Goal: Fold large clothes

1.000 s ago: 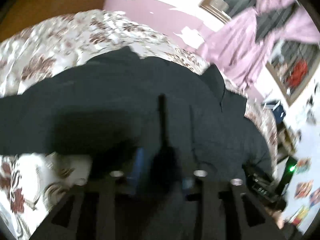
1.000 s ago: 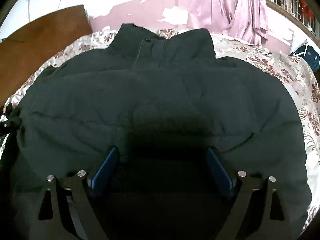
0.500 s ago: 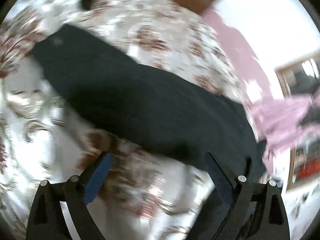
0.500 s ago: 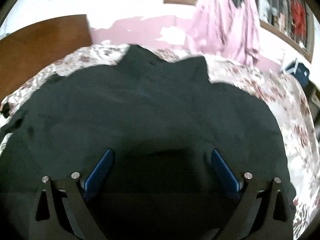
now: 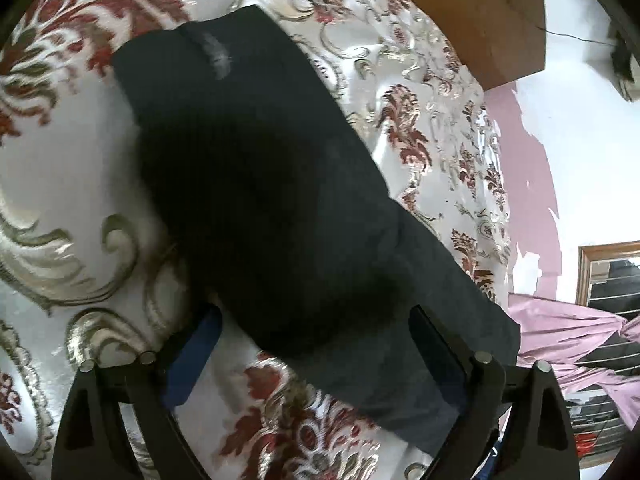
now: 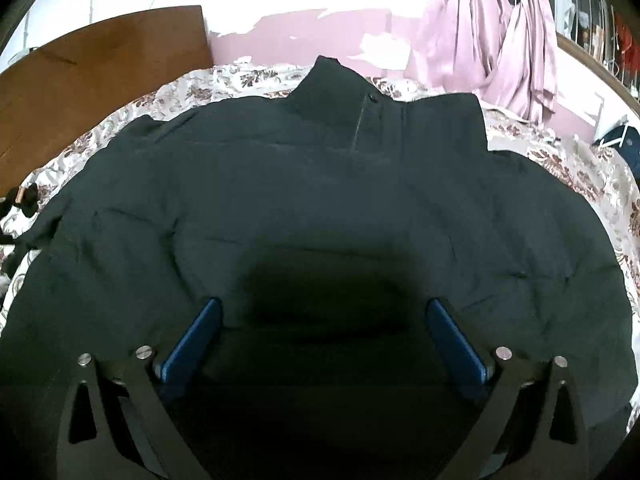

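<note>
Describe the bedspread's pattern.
White satin bedspread with dark red floral sprays and gold scrolls; clearest in the left wrist view.

jacket [image 6: 320, 200] on bedspread [image 5: 60, 180] | headboard [image 6: 100, 76] behind — curtain [image 6: 492, 40] right

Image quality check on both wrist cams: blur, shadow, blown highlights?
Left wrist: mild motion smear on the floral bedspread; the sleeve reads near-black with little texture; white wall at right clips. Right wrist: sharper; quilting seams show on the jacket, but a dark shadow patch sits between the fingers; upper wall blown out. Both: heavy fisheye vignette.
</note>
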The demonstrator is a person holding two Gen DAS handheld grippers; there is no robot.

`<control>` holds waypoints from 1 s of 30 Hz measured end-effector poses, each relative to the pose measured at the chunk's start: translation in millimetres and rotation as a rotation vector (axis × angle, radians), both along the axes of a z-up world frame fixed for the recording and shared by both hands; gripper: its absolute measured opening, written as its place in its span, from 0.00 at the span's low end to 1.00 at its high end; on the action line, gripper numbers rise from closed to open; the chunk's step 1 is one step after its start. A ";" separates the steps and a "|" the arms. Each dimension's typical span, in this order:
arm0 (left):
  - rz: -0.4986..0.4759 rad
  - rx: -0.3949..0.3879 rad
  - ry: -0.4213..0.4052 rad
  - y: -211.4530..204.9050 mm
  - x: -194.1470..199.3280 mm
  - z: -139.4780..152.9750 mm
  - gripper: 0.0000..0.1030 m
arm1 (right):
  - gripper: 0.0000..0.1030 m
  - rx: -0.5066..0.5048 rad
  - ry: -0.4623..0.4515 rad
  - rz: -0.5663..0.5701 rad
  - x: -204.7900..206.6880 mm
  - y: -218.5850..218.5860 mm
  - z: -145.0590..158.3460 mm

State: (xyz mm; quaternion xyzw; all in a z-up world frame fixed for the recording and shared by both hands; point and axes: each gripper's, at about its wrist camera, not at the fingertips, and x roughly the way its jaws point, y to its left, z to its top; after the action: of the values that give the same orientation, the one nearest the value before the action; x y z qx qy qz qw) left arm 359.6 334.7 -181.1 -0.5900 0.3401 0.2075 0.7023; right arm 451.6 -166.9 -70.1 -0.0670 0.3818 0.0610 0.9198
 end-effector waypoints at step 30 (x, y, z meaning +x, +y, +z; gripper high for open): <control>-0.588 1.062 -0.437 -235.9 58.7 320.4 0.08 | 0.98 0.101 -0.122 -0.086 -63.0 -91.3 45.5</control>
State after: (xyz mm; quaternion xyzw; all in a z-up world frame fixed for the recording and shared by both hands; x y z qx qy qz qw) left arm 418.3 98.8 139.3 -0.0729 0.1874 0.0215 0.9793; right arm 388.6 -258.2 -24.6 -0.0077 0.3242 0.0363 0.9453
